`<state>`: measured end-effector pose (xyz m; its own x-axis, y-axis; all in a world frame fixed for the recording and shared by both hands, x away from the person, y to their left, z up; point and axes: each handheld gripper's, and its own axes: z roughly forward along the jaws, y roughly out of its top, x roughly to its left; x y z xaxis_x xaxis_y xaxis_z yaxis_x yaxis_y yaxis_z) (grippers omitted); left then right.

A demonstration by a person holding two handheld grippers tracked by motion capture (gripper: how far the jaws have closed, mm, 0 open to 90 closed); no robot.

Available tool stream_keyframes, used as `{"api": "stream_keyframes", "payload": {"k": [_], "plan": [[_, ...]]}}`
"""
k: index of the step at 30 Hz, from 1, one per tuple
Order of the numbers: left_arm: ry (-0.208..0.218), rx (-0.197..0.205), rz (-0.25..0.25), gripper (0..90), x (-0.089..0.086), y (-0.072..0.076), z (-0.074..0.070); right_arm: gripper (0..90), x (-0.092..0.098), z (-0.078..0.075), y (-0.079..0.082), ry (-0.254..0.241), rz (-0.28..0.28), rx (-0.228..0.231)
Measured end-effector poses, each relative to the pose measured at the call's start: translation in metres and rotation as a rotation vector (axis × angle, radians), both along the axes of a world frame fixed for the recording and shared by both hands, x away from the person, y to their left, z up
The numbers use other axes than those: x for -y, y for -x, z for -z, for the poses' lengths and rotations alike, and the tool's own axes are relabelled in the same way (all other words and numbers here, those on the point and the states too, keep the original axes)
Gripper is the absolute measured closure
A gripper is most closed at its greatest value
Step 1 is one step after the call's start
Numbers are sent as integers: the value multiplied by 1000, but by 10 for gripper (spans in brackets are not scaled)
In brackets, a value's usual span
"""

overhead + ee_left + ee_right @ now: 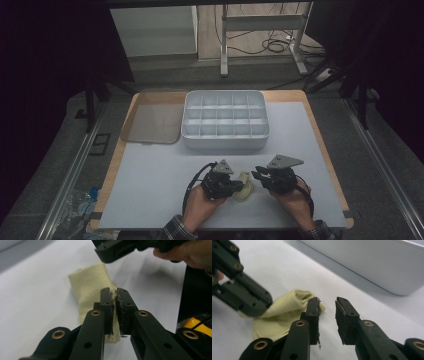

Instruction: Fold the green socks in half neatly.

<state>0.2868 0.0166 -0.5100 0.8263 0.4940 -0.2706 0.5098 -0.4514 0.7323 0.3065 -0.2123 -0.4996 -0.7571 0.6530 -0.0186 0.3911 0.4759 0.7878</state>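
Note:
A pale yellow cloth (246, 187) lies crumpled on the white mat near the table's front edge. My left gripper (239, 187) points right and is shut on it; in the left gripper view a fold of the cloth (90, 282) is pinched between the nearly touching jaws of that gripper (115, 293). My right gripper (257, 175) hovers just right of the cloth, pointing left, and is open. In the right gripper view its jaws (327, 302) stand apart with nothing between them, beside the cloth (284, 310), while the left gripper (265, 303) grips the cloth's far side.
A white box with several compartments (225, 142) stands behind the grippers at mid-table; its wall (374, 262) is close ahead of the right gripper. A translucent brownish lid (150, 122) lies left of the box. The white mat (150, 190) stretches out to the left.

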Motion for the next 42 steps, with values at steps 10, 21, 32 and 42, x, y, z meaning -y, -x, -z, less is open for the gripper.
{"api": "stream_keyframes", "payload": {"k": [10,21,32,42], "plan": [[-8,-35,58,757,14,3,10,618,5,-7,3,-27,0,0],[-5,14,89,634,14,7,8,572,-11,5,7,-13,-26,-11],[-93,108,-78,270,-2,-3,11,573,-7,18,8,1,0,-25],[-130,121,-111,137,5,-4,25,614,-7,24,5,-5,2,-46]]}}
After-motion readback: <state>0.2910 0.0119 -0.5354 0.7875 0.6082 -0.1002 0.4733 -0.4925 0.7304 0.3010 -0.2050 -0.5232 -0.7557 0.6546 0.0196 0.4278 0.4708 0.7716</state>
